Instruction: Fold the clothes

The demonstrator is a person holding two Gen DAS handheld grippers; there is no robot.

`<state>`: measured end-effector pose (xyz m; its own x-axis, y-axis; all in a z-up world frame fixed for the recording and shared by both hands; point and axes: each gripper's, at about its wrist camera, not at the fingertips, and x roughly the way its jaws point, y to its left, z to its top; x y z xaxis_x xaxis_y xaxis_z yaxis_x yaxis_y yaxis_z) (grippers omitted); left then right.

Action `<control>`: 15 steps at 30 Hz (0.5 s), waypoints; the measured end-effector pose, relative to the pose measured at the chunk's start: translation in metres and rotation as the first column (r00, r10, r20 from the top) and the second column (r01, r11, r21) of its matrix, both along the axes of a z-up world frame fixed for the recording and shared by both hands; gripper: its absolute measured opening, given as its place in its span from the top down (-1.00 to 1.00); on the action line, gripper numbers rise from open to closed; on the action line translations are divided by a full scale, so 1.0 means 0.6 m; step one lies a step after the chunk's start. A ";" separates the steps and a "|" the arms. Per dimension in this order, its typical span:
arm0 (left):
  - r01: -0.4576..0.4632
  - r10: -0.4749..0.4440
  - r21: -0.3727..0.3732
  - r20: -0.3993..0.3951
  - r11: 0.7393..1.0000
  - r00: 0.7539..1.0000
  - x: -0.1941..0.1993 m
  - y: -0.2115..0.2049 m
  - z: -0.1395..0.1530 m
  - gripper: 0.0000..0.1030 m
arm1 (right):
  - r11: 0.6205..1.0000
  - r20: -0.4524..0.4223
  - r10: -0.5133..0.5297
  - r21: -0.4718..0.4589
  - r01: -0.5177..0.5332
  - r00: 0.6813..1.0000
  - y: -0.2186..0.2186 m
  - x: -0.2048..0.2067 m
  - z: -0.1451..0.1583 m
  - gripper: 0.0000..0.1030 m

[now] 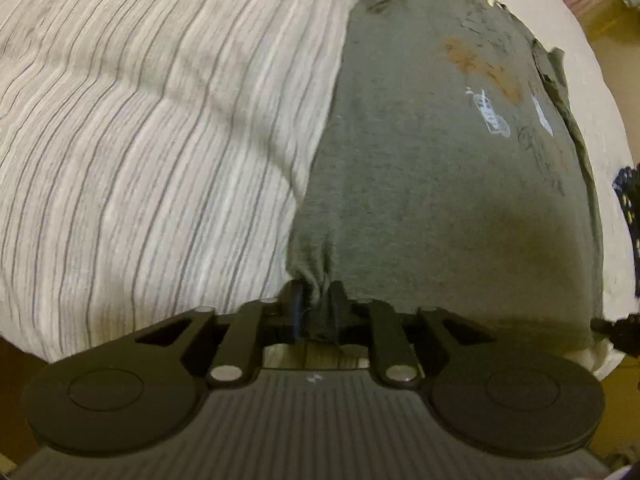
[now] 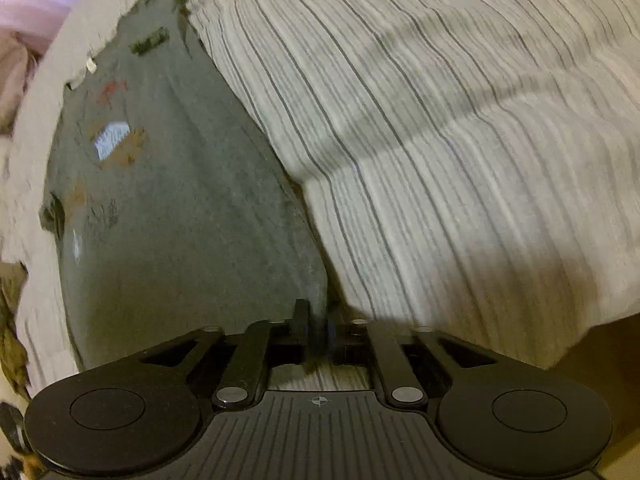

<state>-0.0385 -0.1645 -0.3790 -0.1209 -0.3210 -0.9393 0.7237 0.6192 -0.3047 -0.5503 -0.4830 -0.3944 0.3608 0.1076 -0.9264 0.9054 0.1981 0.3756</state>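
Both tongs — left (image 1: 316, 300) and right (image 2: 316, 320) — pinch the hem of the green T-shirt (image 1: 432, 152); it lies mostly flat ahead, folding seems barely begun.

No legible text; shirt print (image 1: 490, 114) blurred

The T-shirt (image 1: 440, 184) ahead of the left gripper (image 1: 316, 304) is dull grey-green, printed with orange-brown patches, small white marks and thin black scribbles. The sheet (image 1: 160, 140) to that gripper's left is off-white with thin grey stripes. Both grippers are black; the right gripper (image 2: 318, 320) shows blue pads.
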 end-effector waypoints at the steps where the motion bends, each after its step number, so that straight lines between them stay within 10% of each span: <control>1: -0.010 0.010 0.005 -0.006 1.000 1.000 0.009 0.001 0.006 0.61 | 0.999 -0.037 0.034 -0.004 -0.034 0.999 -0.006 0.001 0.010 -0.44; 6: -0.161 0.161 -0.087 -0.008 0.983 0.987 0.085 0.000 0.062 0.38 | 0.980 -0.262 0.062 -0.168 -0.108 0.963 -0.053 0.002 0.059 -0.55; 15: -0.412 0.411 -0.338 -0.079 0.846 0.908 0.278 -0.230 0.018 0.08 | 0.961 -0.160 -0.072 -0.277 0.025 0.984 -0.136 0.103 0.055 -0.55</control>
